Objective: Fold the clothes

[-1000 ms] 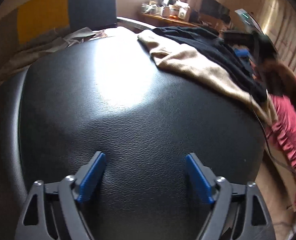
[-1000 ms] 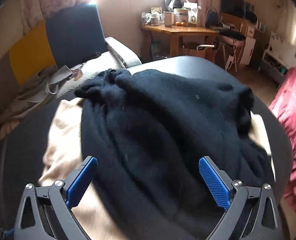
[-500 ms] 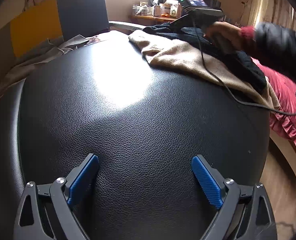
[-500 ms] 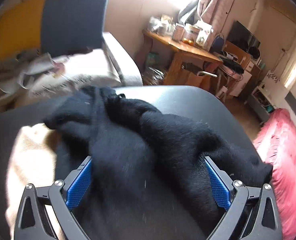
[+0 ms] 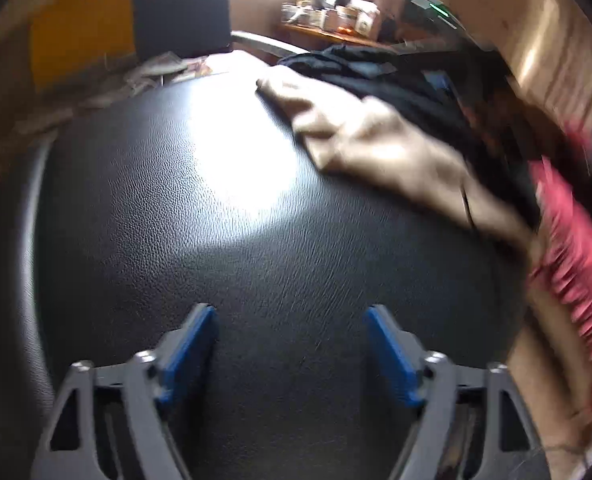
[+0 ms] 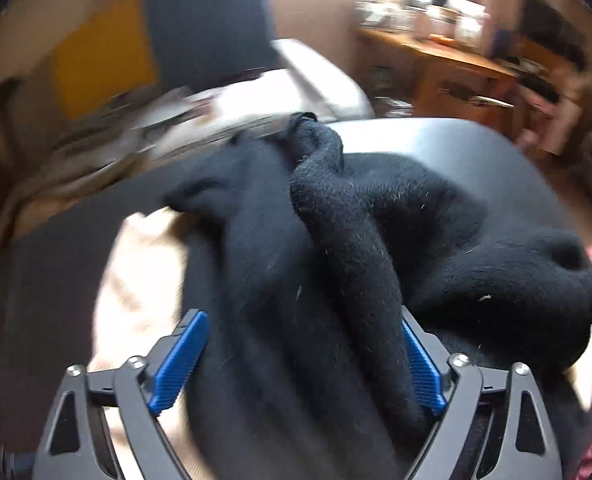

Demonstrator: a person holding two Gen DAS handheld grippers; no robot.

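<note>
Item: fold clothes, barely begun by our reckoning. Our left tongs (image 5: 292, 356) stand wide and bare over the black leather-look surface (image 5: 224, 264); ahead and to their right lies a beige garment (image 5: 375, 148) with a black garment (image 5: 407, 92) heaped on it, both unfolded. Our right tongs (image 6: 299, 364) stand wide, a thick roll of the black sweater (image 6: 335, 248) lying between their pads, not yet pinched. Beige cloth (image 6: 136, 280) shows to their left. All folding remains. Writing, labels, brands: none that we can read; both views are blurred.
</note>
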